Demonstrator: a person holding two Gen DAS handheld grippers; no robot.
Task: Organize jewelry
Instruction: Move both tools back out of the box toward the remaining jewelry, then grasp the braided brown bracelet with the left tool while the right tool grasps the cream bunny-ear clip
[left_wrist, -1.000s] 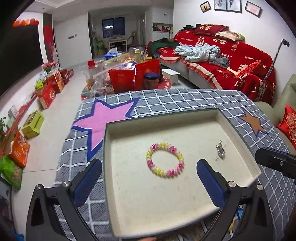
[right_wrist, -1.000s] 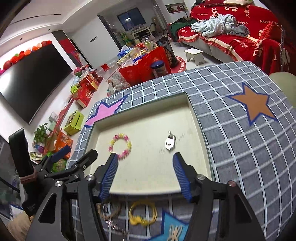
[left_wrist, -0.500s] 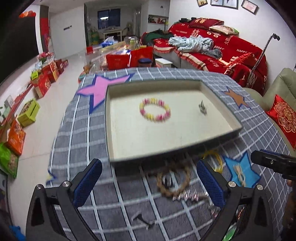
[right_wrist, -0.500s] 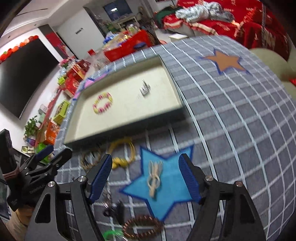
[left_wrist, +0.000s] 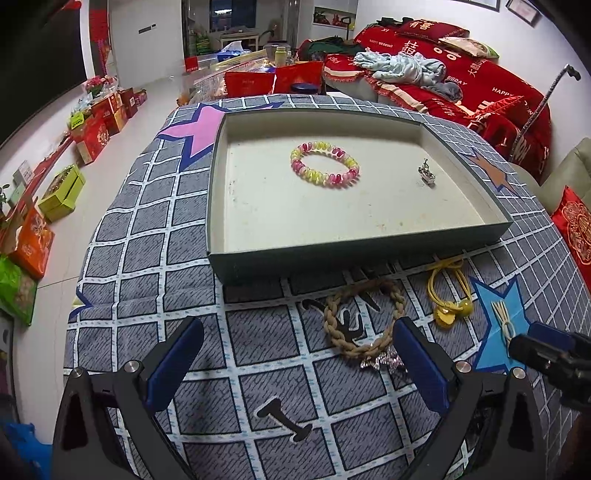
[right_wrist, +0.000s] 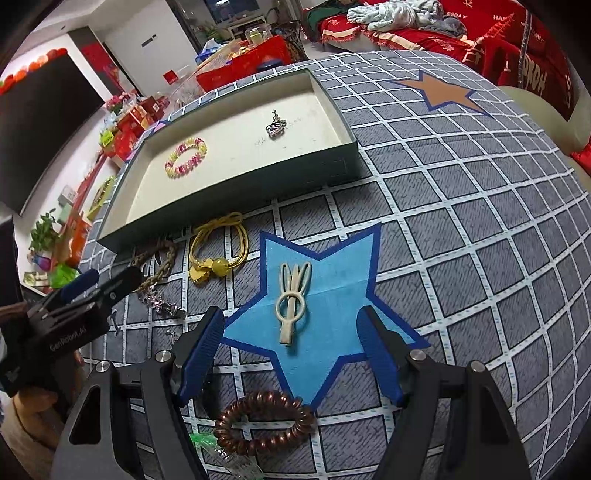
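Note:
A shallow cream-lined tray (left_wrist: 354, 254) (right_wrist: 236, 188) holds a pink-and-yellow bead bracelet (left_wrist: 324, 164) (right_wrist: 185, 157) and a small silver charm (left_wrist: 426, 173) (right_wrist: 275, 124). In front of the tray lie a braided tan band (left_wrist: 364, 317), a yellow hair tie (left_wrist: 448, 295) (right_wrist: 218, 247), a cream hair clip (right_wrist: 292, 295) on a blue star, and a brown coil hair tie (right_wrist: 264, 421). My left gripper (left_wrist: 295, 365) is open and empty, near the braided band. My right gripper (right_wrist: 290, 354) is open and empty, its fingers either side of the cream clip's near end.
The table wears a grey checked cloth (right_wrist: 461, 229) with coloured stars. A green item (right_wrist: 201, 439) lies beside the brown coil. Boxes line the floor at left (left_wrist: 92, 125). A red sofa (left_wrist: 480, 85) stands behind the table.
Both grippers have drawn back from over the tray toward the table's near side. The loose items in front of the tray have come into view. Both stay open.

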